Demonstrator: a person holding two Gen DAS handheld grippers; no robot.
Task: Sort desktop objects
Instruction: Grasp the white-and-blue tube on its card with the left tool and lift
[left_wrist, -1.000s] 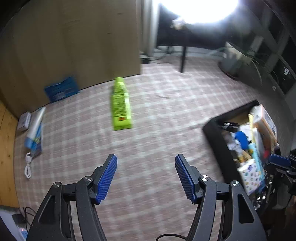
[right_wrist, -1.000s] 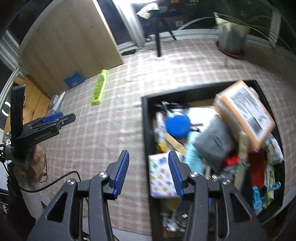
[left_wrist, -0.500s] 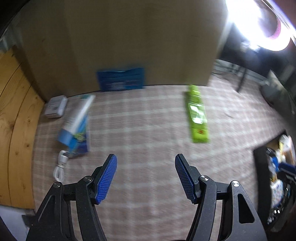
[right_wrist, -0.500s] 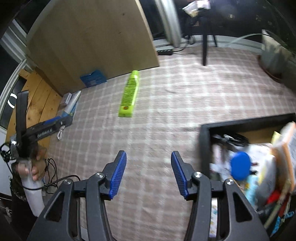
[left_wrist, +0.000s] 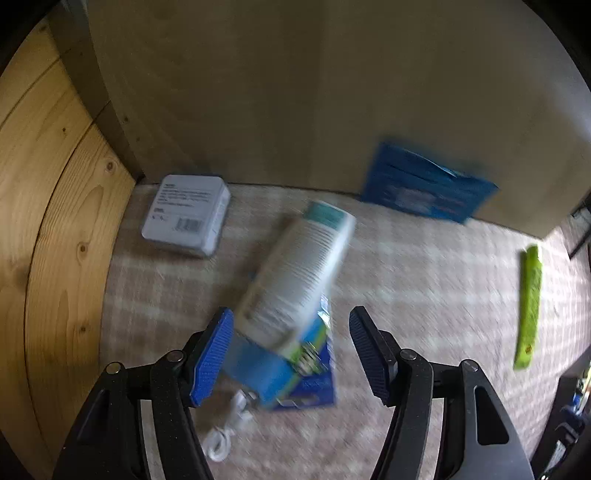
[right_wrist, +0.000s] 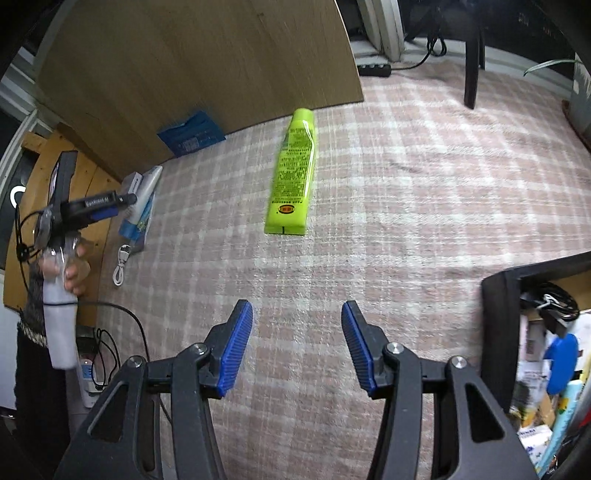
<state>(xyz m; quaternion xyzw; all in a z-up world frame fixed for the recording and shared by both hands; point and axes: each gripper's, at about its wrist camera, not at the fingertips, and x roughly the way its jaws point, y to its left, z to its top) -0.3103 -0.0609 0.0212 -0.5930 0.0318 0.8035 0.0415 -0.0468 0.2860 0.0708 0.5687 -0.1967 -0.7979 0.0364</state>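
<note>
Checked cloth (left_wrist: 424, 280) is crowded beneath the wide, empty left gripper (left_wrist: 291, 354), so the white tube (left_wrist: 295, 280) could be clamped together with the blue card (left_wrist: 314, 387) under it.

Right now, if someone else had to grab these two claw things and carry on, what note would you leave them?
Left gripper: open, empty, over the white tube and its blue box.
Right gripper: open, empty, jaws just widened, above bare cloth, facing the green tube.
Also loose: white box, blue packet, white cable.
Black bin on the right already holds many items.
Left to do: bin or group the loose things.
</note>
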